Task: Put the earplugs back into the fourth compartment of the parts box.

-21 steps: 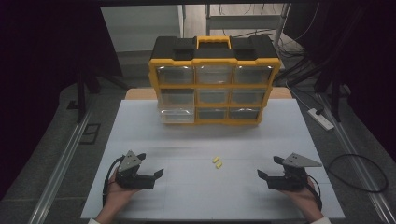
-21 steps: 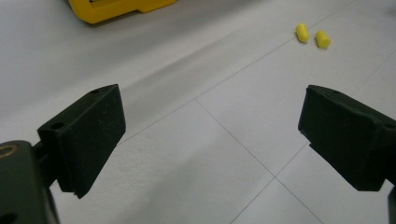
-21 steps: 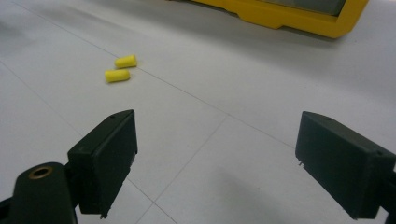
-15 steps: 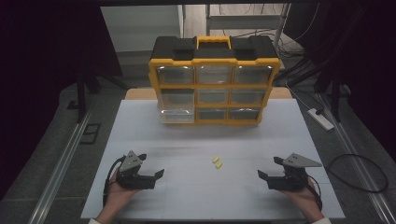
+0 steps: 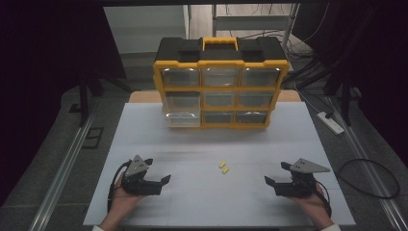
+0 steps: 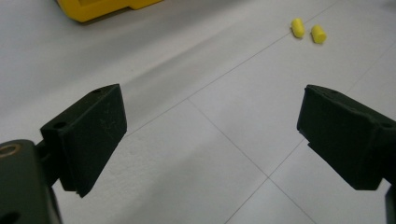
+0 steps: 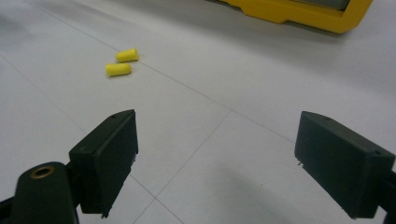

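While both hands rest low at the near edge of the worktop, this is how things lie:

Left tool (image 5: 161, 181): held in the person's left hand (image 5: 122, 199) at the near left of the worktop, jaws pointing toward the middle; in the left gripper view (image 6: 212, 135) the two black jaws stand wide apart with only bare surface between them.

Right tool (image 5: 272, 182): held in the person's right hand (image 5: 312, 202) at the near right, jaws pointing back toward the middle; in the right gripper view (image 7: 215, 158) its jaws likewise stand wide, gripping nothing.

Yellow earplugs (image 5: 223, 167): two small foam pieces lying on their sides just beside each other, roughly midway between the two tools and a little farther from the person. They lie at the upper right of the left gripper view (image 6: 308, 31) and at the upper left of the right gripper view (image 7: 122, 62), well apart from either pair of jaws.

Worktop (image 5: 202, 144): pale grey-white, marked by thin seam lines.

Drawer organizer (image 5: 221, 84): a yellow-and-black case standing upright at the far side of the worktop, with a yellow carrying handle on top and three rows of three clear-fronted drawers; the lower left drawer stands out a little from the frame. Its yellow base edge shows at the top of both gripper views.

Power strip (image 5: 330, 122): white, on the floor to the right of the worktop.
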Motion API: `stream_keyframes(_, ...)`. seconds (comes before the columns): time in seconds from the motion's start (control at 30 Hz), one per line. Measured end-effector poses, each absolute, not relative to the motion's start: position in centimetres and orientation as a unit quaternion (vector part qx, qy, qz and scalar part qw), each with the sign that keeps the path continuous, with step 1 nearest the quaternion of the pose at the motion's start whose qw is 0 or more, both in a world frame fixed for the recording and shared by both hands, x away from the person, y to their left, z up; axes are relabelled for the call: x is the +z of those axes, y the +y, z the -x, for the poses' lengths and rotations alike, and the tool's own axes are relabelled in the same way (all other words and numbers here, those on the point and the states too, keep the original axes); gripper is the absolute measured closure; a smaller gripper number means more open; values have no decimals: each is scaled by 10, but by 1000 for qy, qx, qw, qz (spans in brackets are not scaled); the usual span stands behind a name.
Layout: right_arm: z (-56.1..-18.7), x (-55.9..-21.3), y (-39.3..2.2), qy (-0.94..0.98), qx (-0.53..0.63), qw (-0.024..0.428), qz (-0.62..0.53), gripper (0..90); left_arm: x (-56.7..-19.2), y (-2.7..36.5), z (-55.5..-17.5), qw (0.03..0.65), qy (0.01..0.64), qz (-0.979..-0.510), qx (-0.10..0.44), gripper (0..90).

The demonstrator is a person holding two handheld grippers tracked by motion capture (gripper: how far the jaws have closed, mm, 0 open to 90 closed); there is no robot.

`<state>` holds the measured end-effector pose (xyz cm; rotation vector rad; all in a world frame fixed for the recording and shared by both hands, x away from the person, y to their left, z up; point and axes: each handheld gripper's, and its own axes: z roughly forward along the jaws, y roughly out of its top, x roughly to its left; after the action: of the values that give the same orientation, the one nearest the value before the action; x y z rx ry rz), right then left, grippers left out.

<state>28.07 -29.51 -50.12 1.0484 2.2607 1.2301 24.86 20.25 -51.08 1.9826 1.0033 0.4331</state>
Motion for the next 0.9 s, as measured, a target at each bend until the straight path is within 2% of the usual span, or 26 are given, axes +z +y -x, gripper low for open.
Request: stream_keyframes(0.9,-281,-503,-293,809,424,181,-365,154,-492,173,-266,426,389,-801,160,101)
